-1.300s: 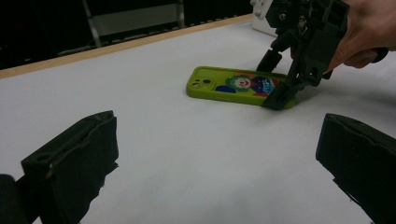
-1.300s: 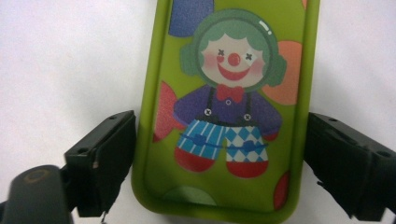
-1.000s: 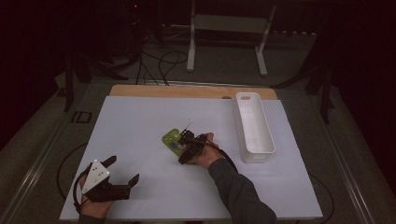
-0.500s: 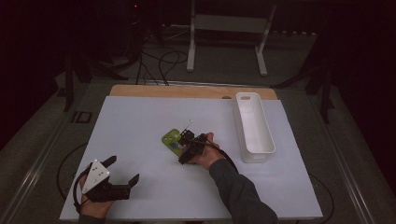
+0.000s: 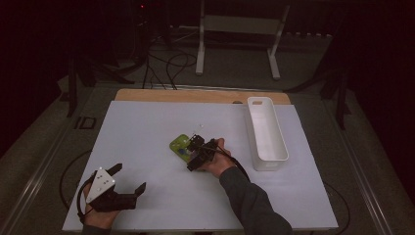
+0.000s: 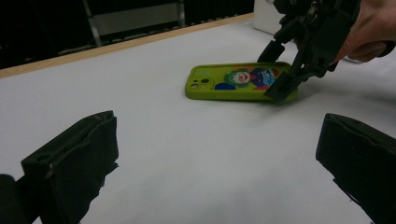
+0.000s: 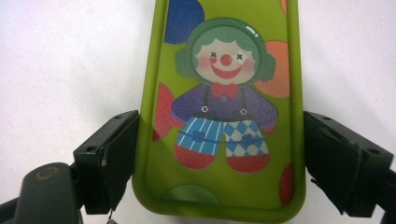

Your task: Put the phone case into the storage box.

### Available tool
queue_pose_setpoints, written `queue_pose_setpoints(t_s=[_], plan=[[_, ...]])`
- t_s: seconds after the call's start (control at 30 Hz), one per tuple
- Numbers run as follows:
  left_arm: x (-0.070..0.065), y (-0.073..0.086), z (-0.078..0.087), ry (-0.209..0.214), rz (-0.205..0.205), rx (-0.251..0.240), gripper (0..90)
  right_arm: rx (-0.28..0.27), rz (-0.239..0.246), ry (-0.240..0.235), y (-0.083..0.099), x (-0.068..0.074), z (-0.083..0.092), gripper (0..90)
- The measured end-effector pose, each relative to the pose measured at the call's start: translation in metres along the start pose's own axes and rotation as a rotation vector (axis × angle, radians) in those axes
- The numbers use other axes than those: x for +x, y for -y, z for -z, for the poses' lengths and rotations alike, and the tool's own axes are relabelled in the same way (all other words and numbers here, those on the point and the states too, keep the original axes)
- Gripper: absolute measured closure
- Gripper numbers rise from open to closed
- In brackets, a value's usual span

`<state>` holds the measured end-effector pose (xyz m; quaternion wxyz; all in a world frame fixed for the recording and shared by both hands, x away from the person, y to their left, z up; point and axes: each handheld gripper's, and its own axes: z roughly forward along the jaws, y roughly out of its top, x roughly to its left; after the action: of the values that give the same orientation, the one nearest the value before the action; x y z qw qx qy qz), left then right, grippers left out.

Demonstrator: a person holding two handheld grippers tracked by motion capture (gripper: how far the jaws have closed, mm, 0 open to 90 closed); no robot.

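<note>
Green phone case (image 7: pixel 224 112) w/ clown print is lying flat mid-table (image 5: pixel 147 127), left of the white bin (image 5: pixel 266 132). Your right gripper (image 5: pixel 195 149) is straddling its near end, jaws apart, just beside both edges. Left gripper (image 5: pixel 128 178) is resting near the front-left corner, wide apart, holding nothing.

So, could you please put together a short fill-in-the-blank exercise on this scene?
1. The phone case with the clown picture is coloured ____.
2. The right gripper has one jaw on each long ____ of the phone case.
3. The left gripper rests on the white sheet with its jaws ____.
4. The white bin holds ____.

Missing words: green; side; open; nothing
</note>
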<state>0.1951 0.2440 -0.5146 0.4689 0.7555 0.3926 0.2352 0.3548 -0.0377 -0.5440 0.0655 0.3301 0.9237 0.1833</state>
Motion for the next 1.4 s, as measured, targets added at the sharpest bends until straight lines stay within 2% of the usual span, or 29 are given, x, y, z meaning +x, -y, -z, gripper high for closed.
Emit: queue_pose_setpoints(t_s=[0.13, 0.63, 1.17, 1.4], plan=[[0.0, 0.0, 0.0, -0.001, 0.002, 0.0, 0.0, -0.007, -0.016, 0.005, 0.0, 0.0, 0.003, 14.9], [0.0, 0.0, 0.0, -0.002, 0.001, 0.002, 0.0, -0.04, -0.019, 0.023, 0.001, -0.002, 0.012, 15.0], [0.001, 0.0, 0.0, -0.006, 0.004, 0.0, 0.0, -0.103, -0.025, 0.038, 0.002, -0.002, 0.022, 15.0], [0.002, 0.0, 0.001, -0.007, 0.006, 0.001, 0.0, -0.135, -0.043, 0.044, 0.004, -0.003, 0.028, 15.1]])
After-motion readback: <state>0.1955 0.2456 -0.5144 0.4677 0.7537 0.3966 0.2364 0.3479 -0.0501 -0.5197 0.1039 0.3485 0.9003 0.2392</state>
